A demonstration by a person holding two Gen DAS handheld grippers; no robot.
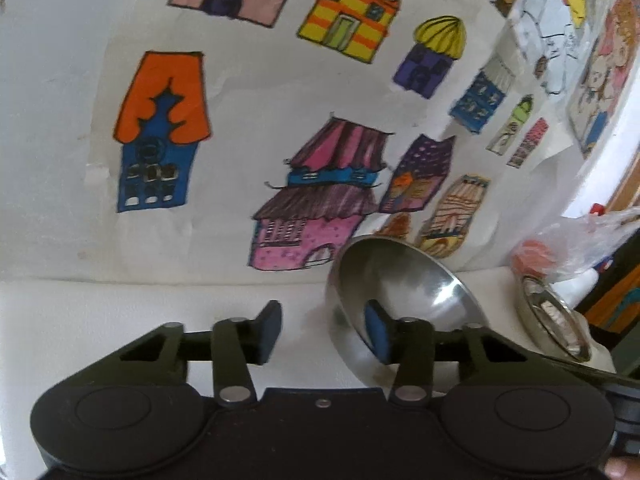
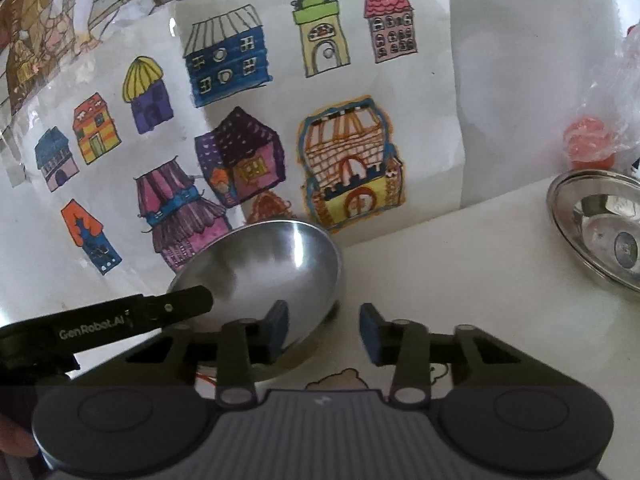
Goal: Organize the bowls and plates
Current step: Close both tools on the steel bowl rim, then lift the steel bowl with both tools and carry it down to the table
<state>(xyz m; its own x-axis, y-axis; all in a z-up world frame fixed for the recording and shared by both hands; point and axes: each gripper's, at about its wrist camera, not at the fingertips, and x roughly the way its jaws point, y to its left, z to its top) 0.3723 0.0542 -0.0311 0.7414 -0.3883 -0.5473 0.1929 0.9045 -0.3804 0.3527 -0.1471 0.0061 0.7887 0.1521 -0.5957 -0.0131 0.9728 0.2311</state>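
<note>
While we look along the left tongs (image 1: 322, 330), we see them spread wide and holding nothing, their right pad reaching inside a steel bowl (image 1: 404, 300) that sits tilted on the white worktop (image 1: 120, 320), its rim raised toward the wall. Behind it hangs a sheet of coloured house drawings (image 1: 248, 120). To the right, apart from the bowl, lies a second steel dish (image 1: 554, 316), with a crumpled plastic bag (image 1: 592, 236) beyond it.

From the right wrist, our right tongs (image 2: 324, 334) also stand open and empty, the left pad overlapping the same bowl's (image 2: 272, 272) lower edge. The left tongs' finger (image 2: 176, 308) comes in from the left at the bowl's rim. The other dish (image 2: 592, 228) rests well apart at the far right of the worktop (image 2: 460, 260), beside the bag (image 2: 616, 100).
</note>
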